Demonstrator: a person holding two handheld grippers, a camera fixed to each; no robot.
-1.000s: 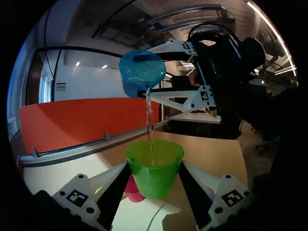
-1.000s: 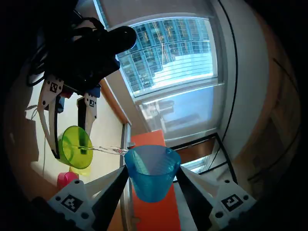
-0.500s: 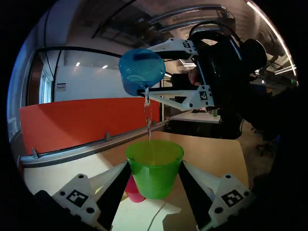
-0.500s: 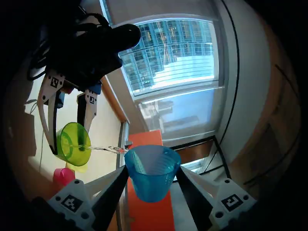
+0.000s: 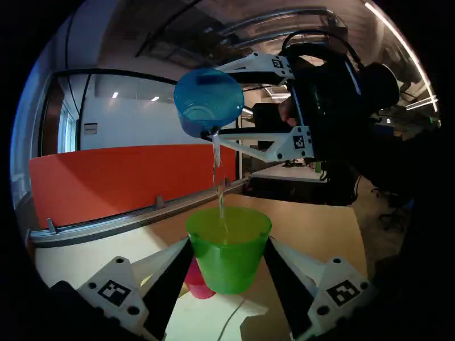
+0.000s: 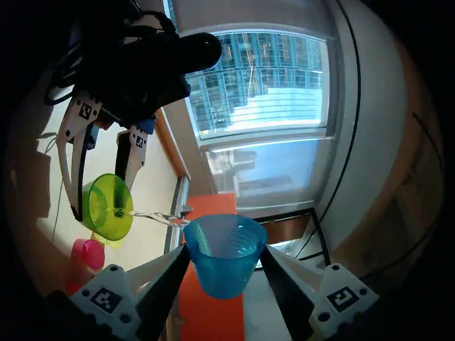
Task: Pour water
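My left gripper (image 5: pixel 227 267) is shut on a green cup (image 5: pixel 228 248), held upright above the table. Above it, my right gripper (image 5: pixel 227 94) holds a blue cup (image 5: pixel 208 110) tipped over, and a thin stream of water (image 5: pixel 217 173) falls from its rim into the green cup. In the right gripper view, the blue cup (image 6: pixel 225 254) sits pinched between my right gripper (image 6: pixel 225 273) fingers, with the water stream (image 6: pixel 156 216) running across to the green cup (image 6: pixel 107 206) held by the left gripper (image 6: pixel 99 170).
A pink cup (image 5: pixel 196 281) stands on the light wooden table (image 5: pixel 318 227) just behind the green cup, also seen as the pink cup (image 6: pixel 88 253). An orange partition (image 5: pixel 114 176) with a metal rail runs along the table's far edge. A big window (image 6: pixel 261 113) lies beyond.
The blue cup has tipped a little further and risen slightly. Water keeps streaming into the green cup, which stays put.
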